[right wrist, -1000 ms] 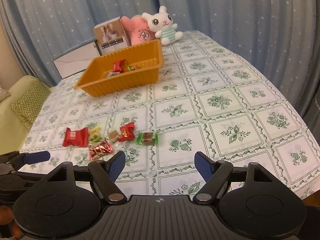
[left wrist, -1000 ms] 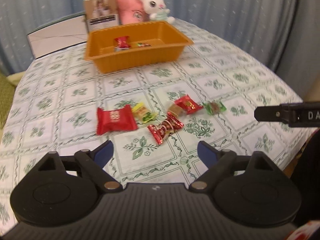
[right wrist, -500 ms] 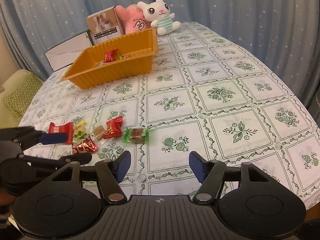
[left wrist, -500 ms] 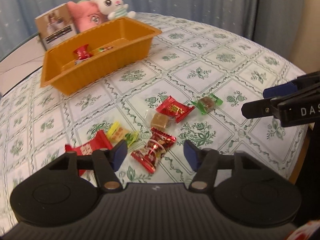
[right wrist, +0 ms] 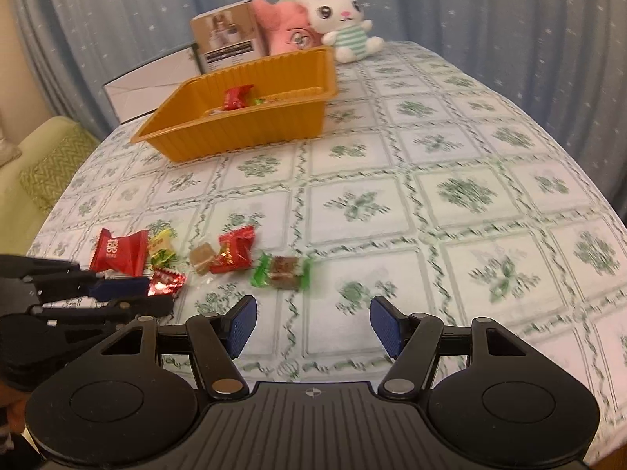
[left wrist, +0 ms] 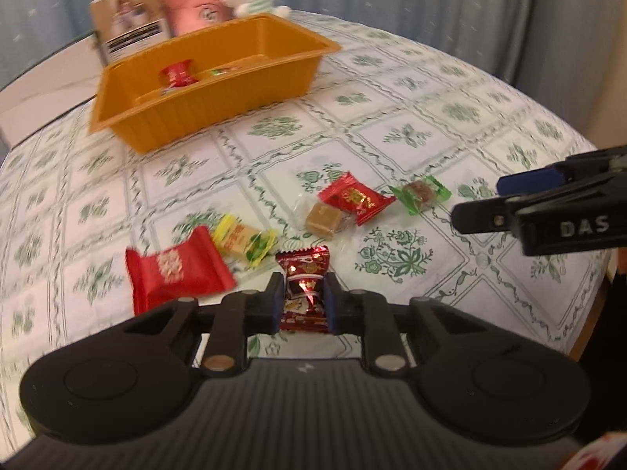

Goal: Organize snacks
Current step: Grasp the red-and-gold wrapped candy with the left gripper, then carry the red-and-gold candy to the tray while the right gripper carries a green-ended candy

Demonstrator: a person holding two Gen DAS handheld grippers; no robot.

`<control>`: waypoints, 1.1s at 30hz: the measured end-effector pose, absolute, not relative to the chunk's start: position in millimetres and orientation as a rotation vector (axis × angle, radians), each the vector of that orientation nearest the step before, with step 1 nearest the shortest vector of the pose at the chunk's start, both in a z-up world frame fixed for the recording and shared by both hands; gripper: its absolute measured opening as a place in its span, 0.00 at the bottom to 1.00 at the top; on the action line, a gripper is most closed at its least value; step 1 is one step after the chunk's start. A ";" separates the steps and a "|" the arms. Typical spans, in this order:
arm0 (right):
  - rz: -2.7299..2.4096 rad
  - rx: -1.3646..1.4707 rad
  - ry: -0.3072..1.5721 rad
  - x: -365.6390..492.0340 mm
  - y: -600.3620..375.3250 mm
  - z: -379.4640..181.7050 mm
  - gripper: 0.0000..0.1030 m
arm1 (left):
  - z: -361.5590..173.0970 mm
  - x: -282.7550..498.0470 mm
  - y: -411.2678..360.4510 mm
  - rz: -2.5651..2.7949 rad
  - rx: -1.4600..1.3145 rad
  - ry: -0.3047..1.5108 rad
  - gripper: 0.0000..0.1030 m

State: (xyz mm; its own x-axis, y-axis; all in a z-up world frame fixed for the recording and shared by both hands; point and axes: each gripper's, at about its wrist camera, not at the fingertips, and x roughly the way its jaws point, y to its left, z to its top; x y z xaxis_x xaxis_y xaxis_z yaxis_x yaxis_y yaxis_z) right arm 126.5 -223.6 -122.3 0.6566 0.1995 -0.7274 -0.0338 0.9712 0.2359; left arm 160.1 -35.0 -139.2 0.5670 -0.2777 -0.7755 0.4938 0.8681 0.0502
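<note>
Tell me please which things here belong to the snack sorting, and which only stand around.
Job: orange tray; dark red candy in left gripper; red packet; yellow candy; caramel; green-wrapped candy; right gripper.

Bystanders: bunny plush; pink plush; box.

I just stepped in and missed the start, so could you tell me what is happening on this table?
A person with a handheld gripper in each hand is sorting wrapped snacks into the orange tray. The left gripper is shut on a dark red foil candy, low over the tablecloth. The right gripper is open and empty near the green-wrapped candy. Five other sweets lie loose on the cloth, including a large red packet. The tray already holds a few sweets.
</note>
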 end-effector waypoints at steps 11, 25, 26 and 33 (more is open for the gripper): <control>0.138 0.153 0.832 154.6 -206.2 -132.5 0.62 | -138.8 146.4 -24.3 -0.380 0.174 0.848 0.18; 0.129 0.098 0.826 160.9 -191.1 -139.2 0.30 | -143.1 145.4 -28.1 -0.365 0.179 0.837 0.22; 0.128 0.093 0.826 160.4 -191.1 -138.9 0.28 | -143.4 145.5 -27.9 -0.365 0.178 0.836 0.22; 0.118 0.098 0.810 152.4 -195.5 -132.1 0.25 | -141.7 141.5 -28.3 -0.353 0.194 0.820 0.18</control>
State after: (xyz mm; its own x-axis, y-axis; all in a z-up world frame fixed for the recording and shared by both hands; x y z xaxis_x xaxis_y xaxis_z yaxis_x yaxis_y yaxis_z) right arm 152.4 -195.5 -132.1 0.6833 0.1428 -0.7160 -0.0675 0.9888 0.1327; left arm 141.5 -28.3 -141.7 0.6282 -0.2319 -0.7427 0.3804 0.9242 0.0332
